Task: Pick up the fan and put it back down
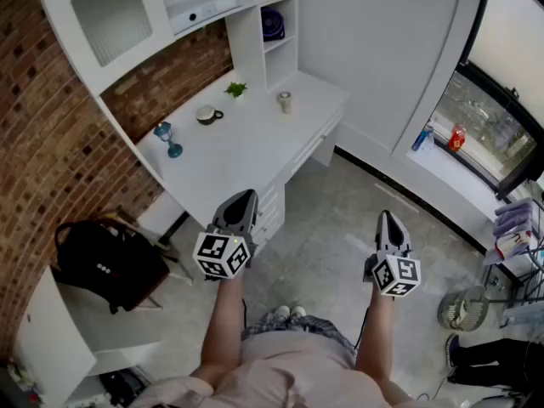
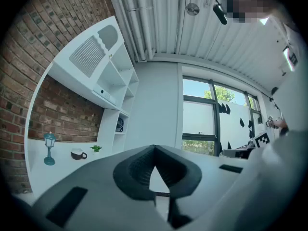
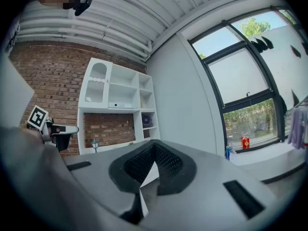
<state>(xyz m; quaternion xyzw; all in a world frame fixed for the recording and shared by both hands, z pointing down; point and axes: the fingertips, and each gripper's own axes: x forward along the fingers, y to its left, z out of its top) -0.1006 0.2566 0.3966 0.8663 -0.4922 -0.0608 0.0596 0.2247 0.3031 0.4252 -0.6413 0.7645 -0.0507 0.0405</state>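
A small dark-blue fan (image 1: 272,24) stands in an open cubby of the white shelf unit above the desk; it also shows far off in the left gripper view (image 2: 119,124) and the right gripper view (image 3: 146,121). My left gripper (image 1: 242,196) is held level at waist height over the floor, well short of the desk, its jaws shut with nothing between them (image 2: 154,148). My right gripper (image 1: 387,217) hovers beside it to the right, also shut and empty (image 3: 154,144). Both point towards the desk and the wall.
The white desk (image 1: 255,155) carries a blue lantern (image 1: 167,137), a cup (image 1: 206,115), a small plant (image 1: 236,88) and a jar (image 1: 285,101). A black bag (image 1: 106,262) sits at the left. A round wire floor fan (image 1: 463,308) stands at the lower right. Bottles (image 1: 457,138) stand on the window sill.
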